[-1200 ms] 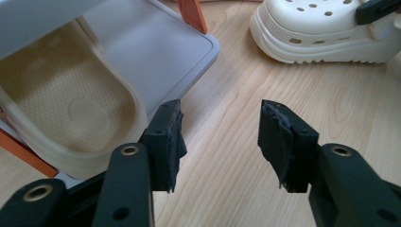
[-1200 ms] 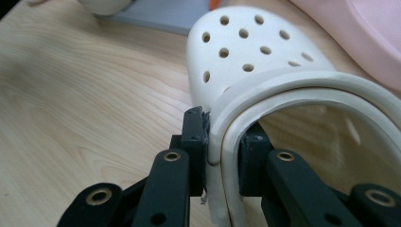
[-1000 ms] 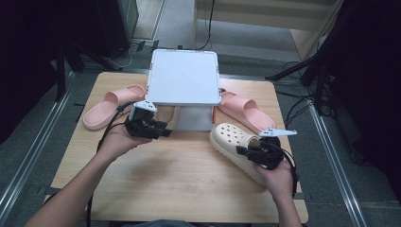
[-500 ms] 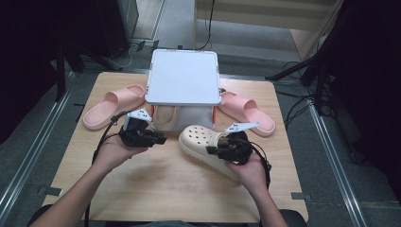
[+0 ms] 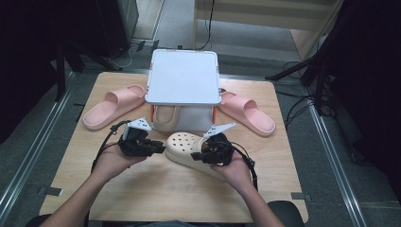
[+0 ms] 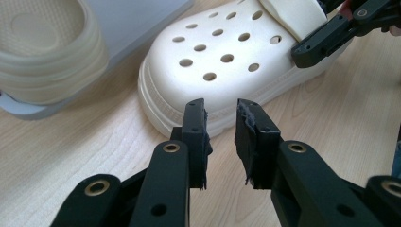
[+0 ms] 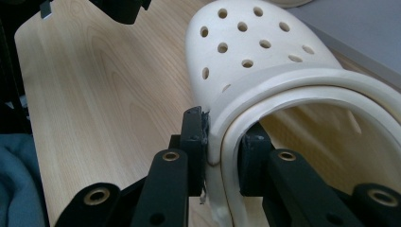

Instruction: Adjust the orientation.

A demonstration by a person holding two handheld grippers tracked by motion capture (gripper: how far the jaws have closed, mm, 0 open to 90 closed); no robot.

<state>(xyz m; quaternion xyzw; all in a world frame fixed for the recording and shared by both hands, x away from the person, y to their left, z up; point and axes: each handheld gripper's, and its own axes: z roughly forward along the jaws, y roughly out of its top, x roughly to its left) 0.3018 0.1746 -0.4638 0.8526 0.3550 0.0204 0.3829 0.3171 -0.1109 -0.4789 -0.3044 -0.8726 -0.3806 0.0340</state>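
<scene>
R gripper [image 5: 197,155] is clamped on the side wall of the cream clog [image 5: 189,147], which I've carried left since prev. frame; it now lies mid-table in front of the white box [image 5: 183,76]. L gripper [image 5: 161,147]: jaws just narrowed, small gap, nothing between, tips near clog toe.

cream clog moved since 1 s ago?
Yes. The cream clog, clamped at its side wall by the right gripper, has shifted left across the table toward the white rack, its toe now below the rack's front.
</scene>
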